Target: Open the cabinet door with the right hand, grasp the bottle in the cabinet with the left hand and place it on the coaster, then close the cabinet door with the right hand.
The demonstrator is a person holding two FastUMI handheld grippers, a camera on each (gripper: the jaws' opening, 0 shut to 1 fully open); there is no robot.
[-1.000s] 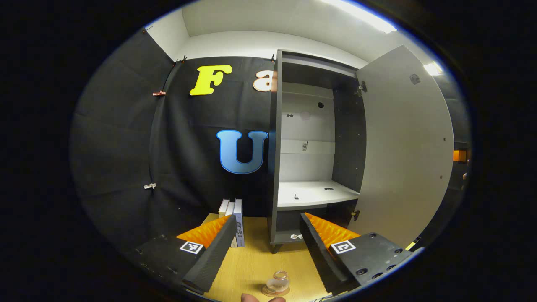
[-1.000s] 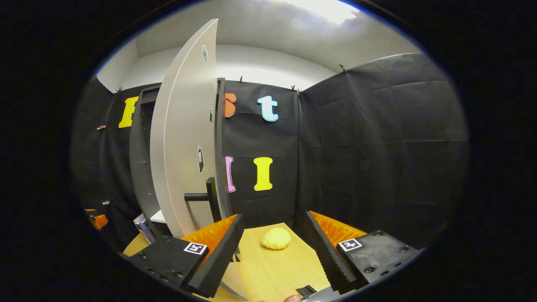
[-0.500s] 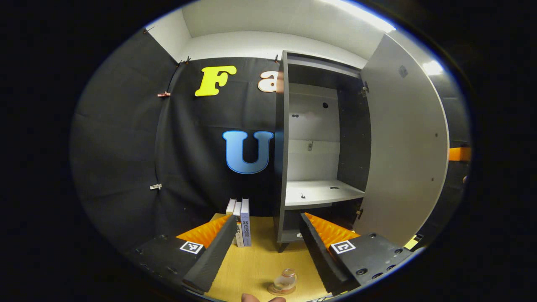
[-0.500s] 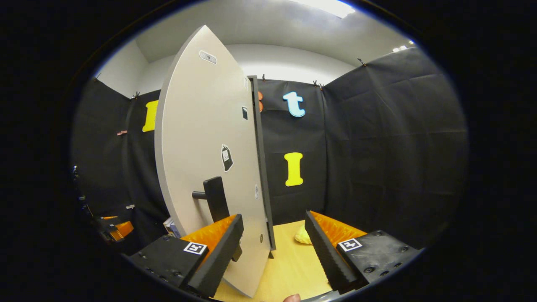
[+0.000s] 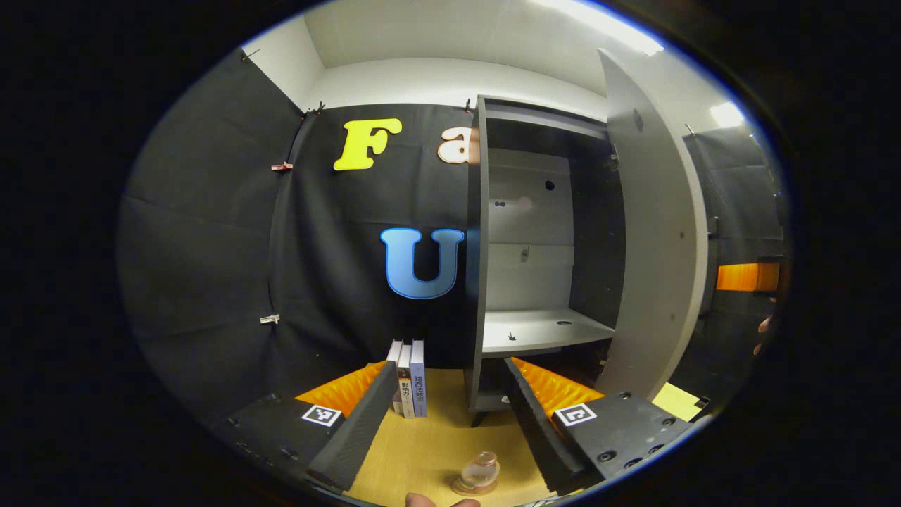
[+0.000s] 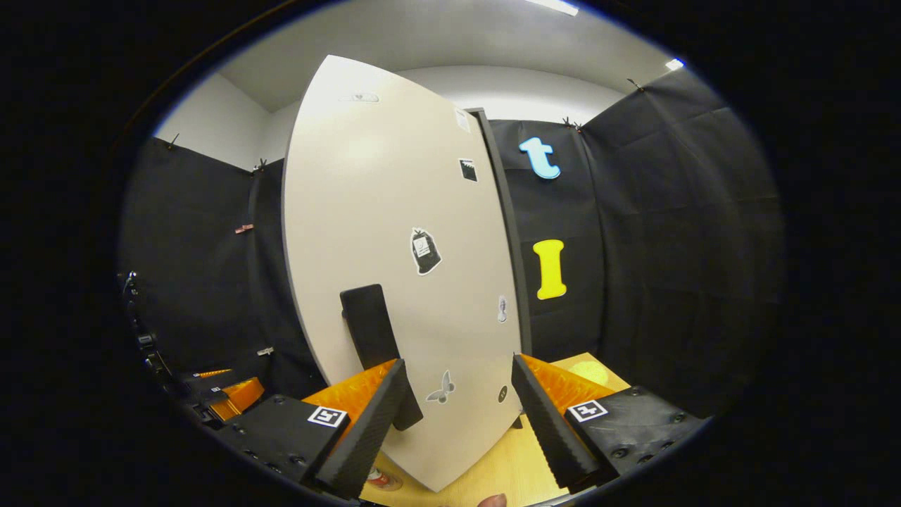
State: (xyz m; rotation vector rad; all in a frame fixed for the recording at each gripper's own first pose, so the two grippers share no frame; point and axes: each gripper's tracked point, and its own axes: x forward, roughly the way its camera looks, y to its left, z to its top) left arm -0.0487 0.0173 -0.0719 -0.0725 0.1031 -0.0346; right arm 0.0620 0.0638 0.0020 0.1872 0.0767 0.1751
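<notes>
At the bottom of the left gripper view, between your left gripper point(image 5: 443, 415) and its spread, empty jaws, the bottle point(image 5: 479, 472) already stands on the coaster point(image 5: 470, 487) on the desk point(image 5: 422, 451), so what is left, by my reading, is closing the door. Just above it in the frame, three books point(image 5: 408, 379) stand upright beside the cabinet point(image 5: 486, 282), whose middle shelf point(image 5: 542, 329) looks bare. Farther back, the door point(image 5: 654, 232) stands partly open at the right of the frame, edge toward you.

Low in the right gripper view, your right gripper point(image 6: 457, 415) also has its jaws spread and holds nothing; they sit just before the door's outer face point(image 6: 394, 246), with the dark handle point(image 6: 369, 327) beside the left finger. Whether either finger touches the door I cannot tell.

The risk from here is in the push. Press near the hinge side and the door may barely swing; press hard at the free edge and it may slam, shaking the cabinet. Watch the left jaw: it could catch the handle and twist your gripper aside. Keep your left gripper low and clear of the door's sweep, lest you knock the bottle off its coaster.
</notes>
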